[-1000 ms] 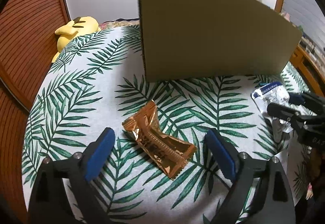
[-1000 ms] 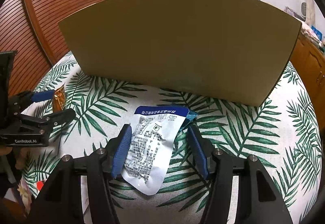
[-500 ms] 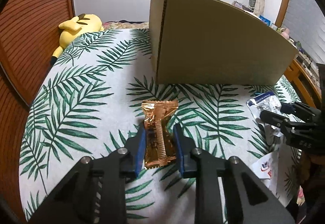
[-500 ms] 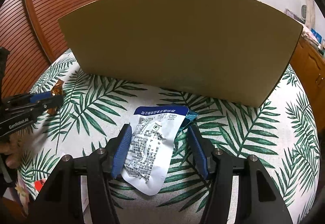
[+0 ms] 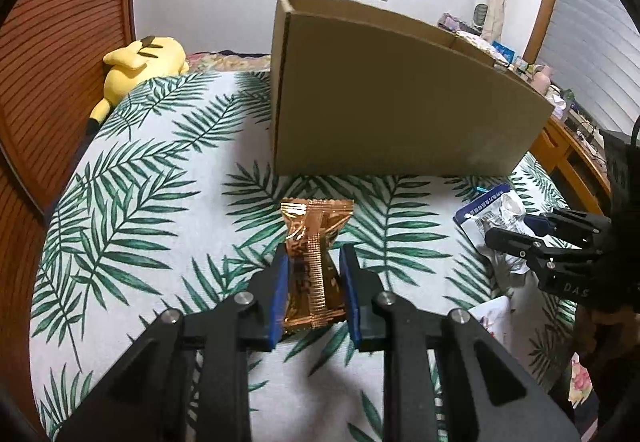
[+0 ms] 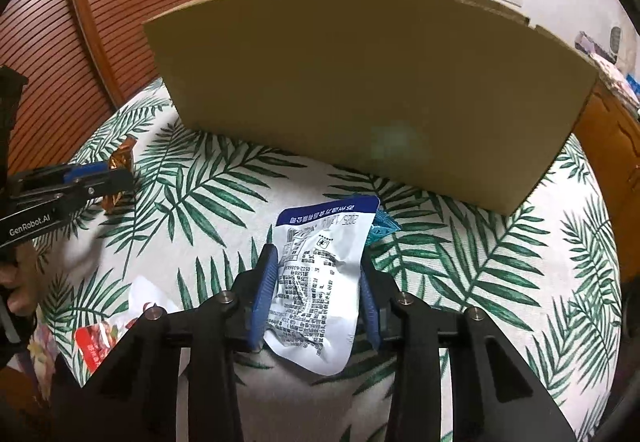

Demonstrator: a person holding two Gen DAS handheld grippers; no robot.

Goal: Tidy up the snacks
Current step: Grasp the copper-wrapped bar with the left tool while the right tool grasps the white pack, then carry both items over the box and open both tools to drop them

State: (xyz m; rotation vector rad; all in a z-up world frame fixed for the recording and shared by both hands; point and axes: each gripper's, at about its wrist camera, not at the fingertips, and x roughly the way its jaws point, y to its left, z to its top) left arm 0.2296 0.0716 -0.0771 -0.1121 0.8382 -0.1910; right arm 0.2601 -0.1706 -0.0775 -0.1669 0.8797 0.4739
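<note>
My left gripper [image 5: 313, 262] is shut on a copper-gold snack packet [image 5: 314, 238] and holds it above the palm-leaf cloth, in front of the open cardboard box [image 5: 400, 105]. My right gripper [image 6: 318, 266] is shut on a white and blue snack pouch [image 6: 320, 274], also lifted, before the box's long side [image 6: 360, 89]. The left gripper [image 6: 108, 177] with its gold packet [image 6: 120, 161] shows at the left of the right wrist view. The right gripper [image 5: 516, 230] with the pouch [image 5: 494, 209] shows at the right of the left wrist view.
A small teal packet [image 6: 382, 230] lies on the cloth behind the pouch. A red and white packet [image 6: 108, 334] lies near the front edge. A yellow plush toy [image 5: 140, 61] lies at the far left. Wooden slatted doors [image 6: 132, 1] stand on the left, wooden furniture [image 5: 568, 161] on the right.
My left gripper closed on the gold packet, turned it upright between the fingers and lifted it off the cloth. My right gripper rose slightly with the pouch in it.
</note>
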